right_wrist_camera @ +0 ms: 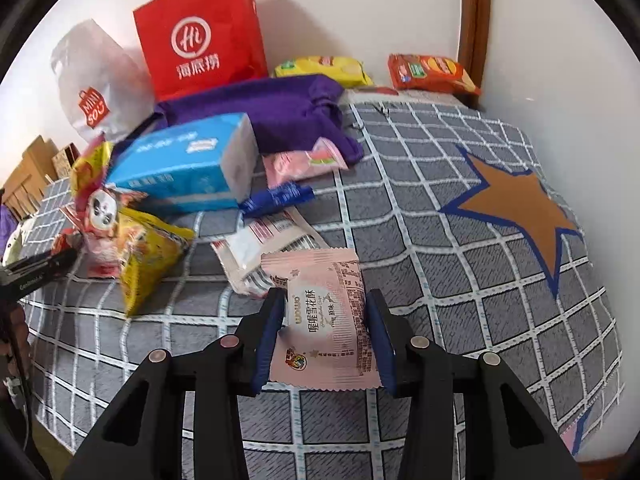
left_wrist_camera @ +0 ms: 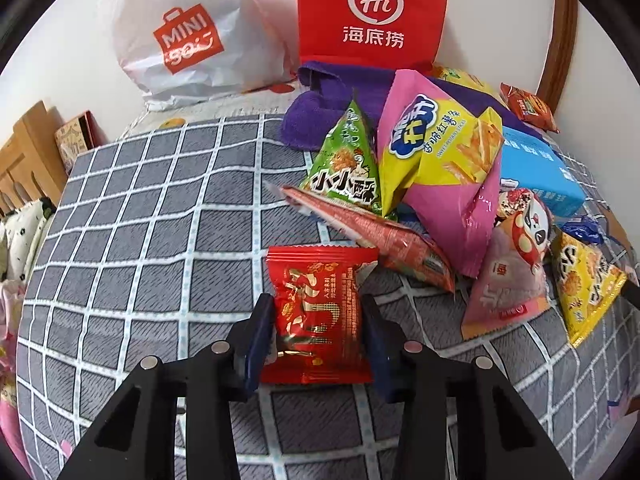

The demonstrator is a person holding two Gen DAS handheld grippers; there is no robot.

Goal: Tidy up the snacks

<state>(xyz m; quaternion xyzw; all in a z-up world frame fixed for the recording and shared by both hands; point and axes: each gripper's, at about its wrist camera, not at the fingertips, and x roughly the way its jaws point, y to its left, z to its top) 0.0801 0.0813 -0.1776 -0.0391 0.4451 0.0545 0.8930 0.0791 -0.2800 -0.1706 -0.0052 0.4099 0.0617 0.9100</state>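
In the left wrist view, my left gripper (left_wrist_camera: 317,300) is shut on a small red snack packet (left_wrist_camera: 320,320), its blue pads pressing both sides just above the grey checked bedspread (left_wrist_camera: 160,220). A heap of snacks lies to the right: a green triangular bag (left_wrist_camera: 348,168), a pink and yellow sweet potato chip bag (left_wrist_camera: 444,152) and a blue box (left_wrist_camera: 536,172). In the right wrist view, my right gripper (right_wrist_camera: 326,294) is shut on a pale pink snack packet (right_wrist_camera: 324,320), held over the bedspread (right_wrist_camera: 440,280).
A red paper bag (right_wrist_camera: 200,36) and a white plastic bag (right_wrist_camera: 96,84) stand against the wall, with a purple cloth (right_wrist_camera: 272,112) in front. A yellow pack (right_wrist_camera: 324,68) and an orange pack (right_wrist_camera: 432,74) lie at the back. A brown star patch (right_wrist_camera: 516,204) marks the right side.
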